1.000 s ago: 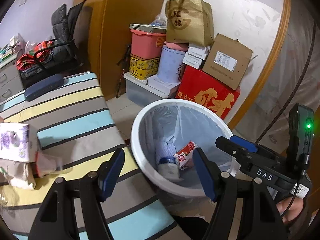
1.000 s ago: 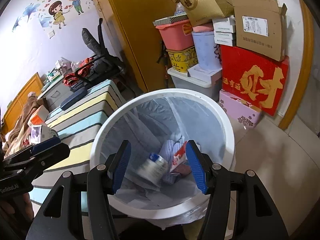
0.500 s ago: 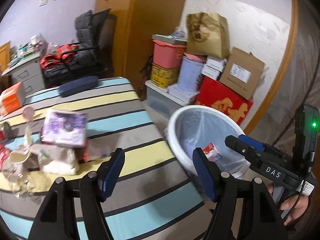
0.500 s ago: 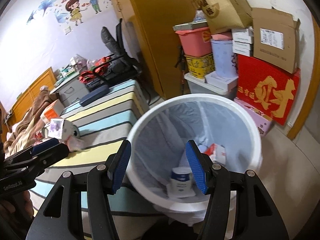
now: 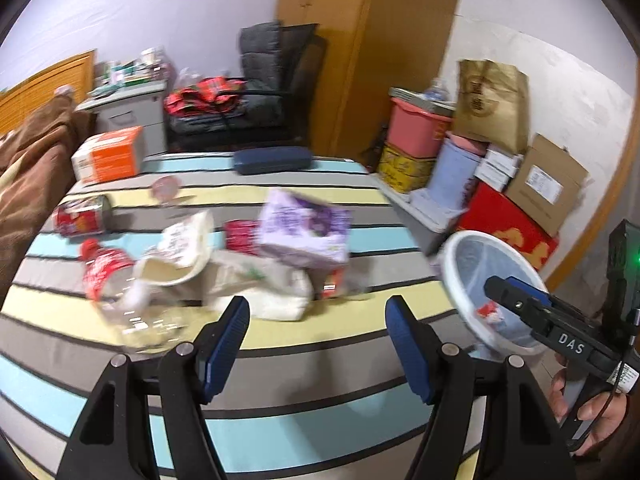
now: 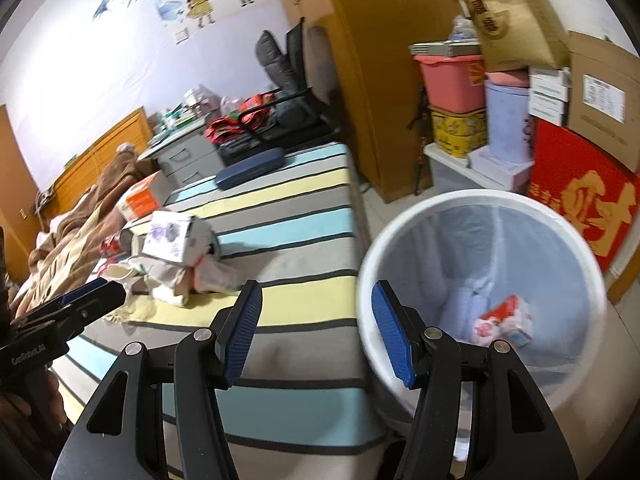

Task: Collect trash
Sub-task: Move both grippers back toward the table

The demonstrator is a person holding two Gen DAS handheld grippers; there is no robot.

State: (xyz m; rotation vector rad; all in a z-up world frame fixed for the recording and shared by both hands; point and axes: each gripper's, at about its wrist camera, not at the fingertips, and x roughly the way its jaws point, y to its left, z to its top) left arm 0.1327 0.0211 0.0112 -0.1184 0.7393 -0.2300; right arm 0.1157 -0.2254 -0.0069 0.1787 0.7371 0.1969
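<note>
A heap of trash lies on the striped bed (image 5: 304,392): a purple carton (image 5: 306,234), crumpled paper bags (image 5: 256,284), a clear plastic bottle with a red label (image 5: 108,276) and a red can (image 5: 82,220). My left gripper (image 5: 318,344) is open and empty, just in front of the heap. My right gripper (image 6: 316,328) is open and empty, between the bed and the white lined trash bin (image 6: 576,264). The bin holds a red-and-white wrapper (image 6: 502,320). The bin also shows in the left wrist view (image 5: 454,280).
An orange-and-white box (image 5: 110,158) and a dark blue case (image 5: 272,160) lie at the bed's far side. Stacked boxes and tubs (image 6: 500,112) stand behind the bin. A brown blanket (image 5: 28,168) lies at the left. A black chair (image 5: 260,92) stands beyond the bed.
Both grippers have swung left, away from the bin toward the bed. The trash heap has come in front of the left gripper. The bin has shifted to the right in both views.
</note>
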